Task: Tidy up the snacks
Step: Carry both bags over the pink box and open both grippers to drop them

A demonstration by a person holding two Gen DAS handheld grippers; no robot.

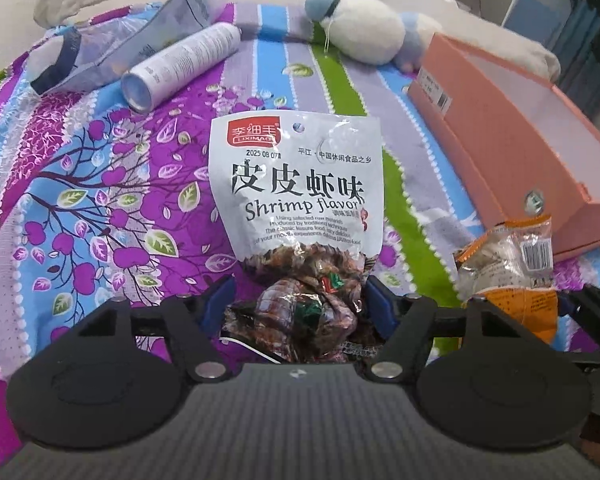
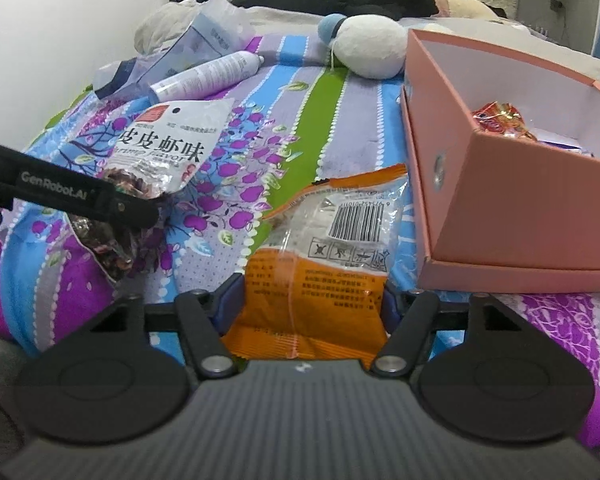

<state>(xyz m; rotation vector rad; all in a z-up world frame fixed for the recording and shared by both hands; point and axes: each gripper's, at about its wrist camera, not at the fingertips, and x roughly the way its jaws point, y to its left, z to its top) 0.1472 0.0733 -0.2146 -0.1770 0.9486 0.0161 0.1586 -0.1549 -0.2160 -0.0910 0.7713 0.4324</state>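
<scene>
A white shrimp-flavour snack bag [image 1: 296, 184] lies on the patterned bedspread, and its crumpled clear lower end sits between the blue pads of my left gripper [image 1: 300, 294], which press it from both sides. In the right wrist view a left finger [image 2: 132, 210] lies across that bag [image 2: 168, 148]. An orange and clear snack bag [image 2: 324, 248], barcode side up, fills the gap of my right gripper [image 2: 312, 294], pads against its edges. The same orange bag [image 1: 508, 264] shows at the right of the left wrist view.
An open pink cardboard box [image 2: 520, 200] stands to the right with a red wrapped snack [image 2: 500, 120] inside; its side [image 1: 500, 140] faces the left camera. Further back lie a white spray can [image 1: 180, 64], a clear plastic pouch [image 1: 100, 48] and a white-and-blue plush toy [image 1: 360, 28].
</scene>
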